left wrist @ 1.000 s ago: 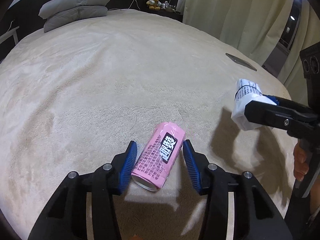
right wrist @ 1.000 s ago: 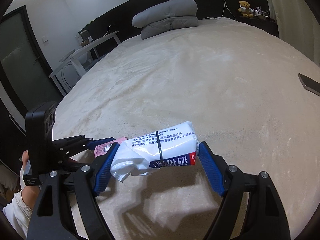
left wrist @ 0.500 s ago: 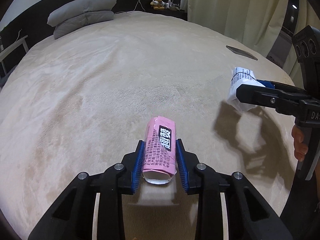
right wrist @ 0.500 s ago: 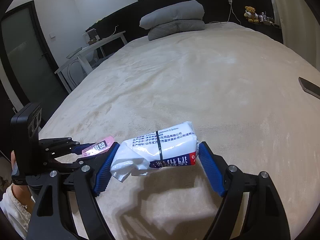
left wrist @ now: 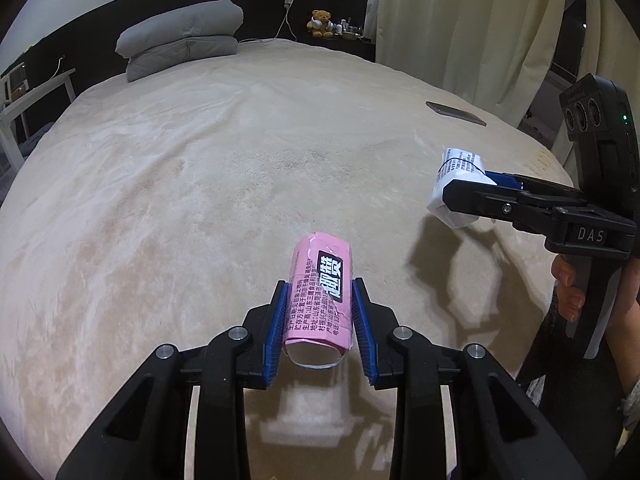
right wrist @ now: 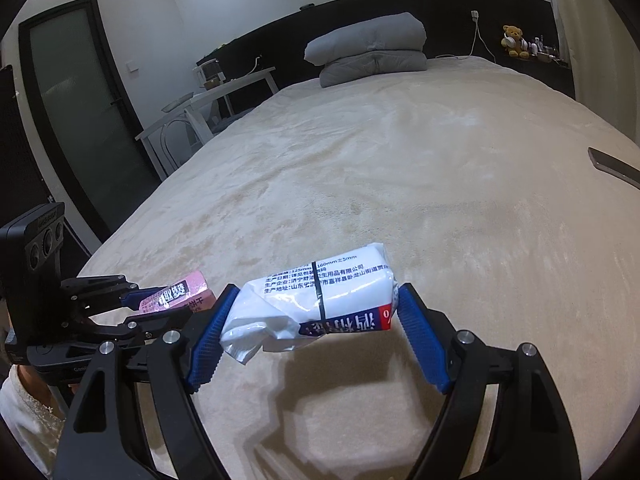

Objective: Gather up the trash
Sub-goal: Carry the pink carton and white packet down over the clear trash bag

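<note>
- Pink printed snack wrapper, rolled into a tube: a second ago it lay on the cream plush bed between spread blue pads; now the left claw has shut on both its sides and raised it, its shadow falling on the bed beneath.
- So this piece counts as picked up, and both claws are loaded; I judge the next need is a bin, and none shows in either view.
- White crinkled plastic tissue pack with black print: unchanged, clamped endwise in the right claw, held above the bed, to the right of the pink wrapper.
- Pose: both claws point level toward the folded grey quilt at the bed's head, side by side and apart.
- A dark flat phone-like slab lies on the bed beyond the white pack.
</note>
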